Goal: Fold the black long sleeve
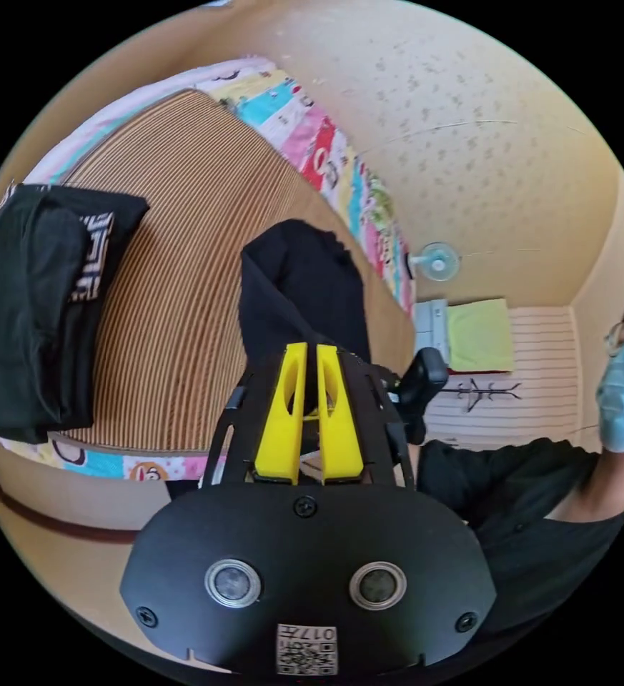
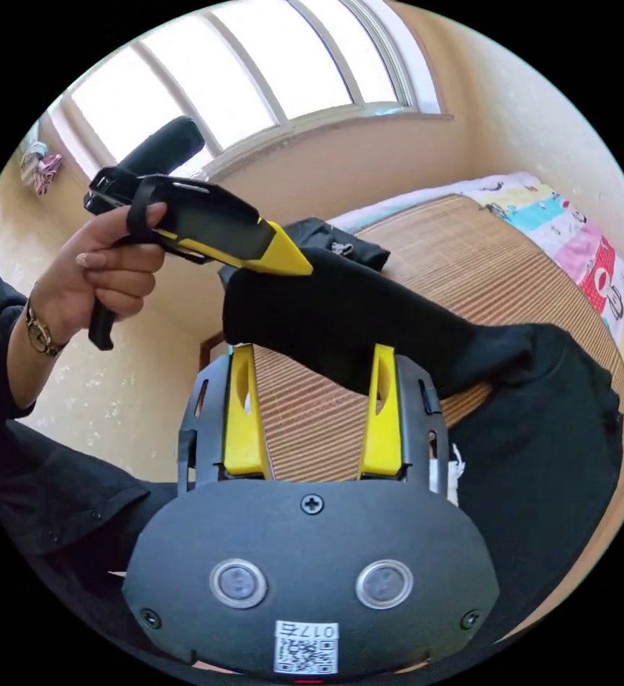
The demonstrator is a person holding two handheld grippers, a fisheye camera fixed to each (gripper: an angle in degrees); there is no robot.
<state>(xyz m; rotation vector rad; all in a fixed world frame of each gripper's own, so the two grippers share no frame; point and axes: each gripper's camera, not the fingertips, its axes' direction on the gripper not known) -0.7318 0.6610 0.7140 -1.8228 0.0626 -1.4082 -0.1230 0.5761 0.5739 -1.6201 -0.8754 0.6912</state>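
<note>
Two grippers: both raised above the bed, each with yellow jaws on a black body.
Left hand point(image 2: 104, 268): seen at the left of the right gripper view, fingers wrapped round the grip, wrist bent, a watch on it, a dark sleeve behind.
Left gripper point(image 2: 297, 263): held level in that hand, its yellow tip touching the upper edge of the lifted cloth; in the left gripper view its own jaws point(image 1: 310, 351) stand close together, nearly parallel, pinched on a fold of the black cloth.
Right gripper point(image 2: 312, 349): jaws spread wide with the cloth passing just past their tips; neither jaw presses on it.
Black long sleeve point(image 2: 369, 321): one sleeve drawn up off the bed towards the left gripper, the body of the garment spread at the right on the mat; in the left gripper view it rises as a dark peak point(image 1: 304, 286) beyond the jaws.
Folded dark clothes point(image 1: 36, 300): a stack at the mat's left edge in the left gripper view, well apart from the lifted garment.
Mat point(image 1: 183, 271): ribbed straw-coloured surface covering the bed.
Sheet point(image 1: 326, 150): bright patchwork print showing along the mat's edges.
Window point(image 2: 254, 78): wide and bright, above the bed's far side.
Walls point(image 1: 483, 128): pale yellow, speckled, with a small fan point(image 1: 437, 261) mounted on one.
Person point(image 1: 540, 514): at the right of the left gripper view, in a dark top.
</note>
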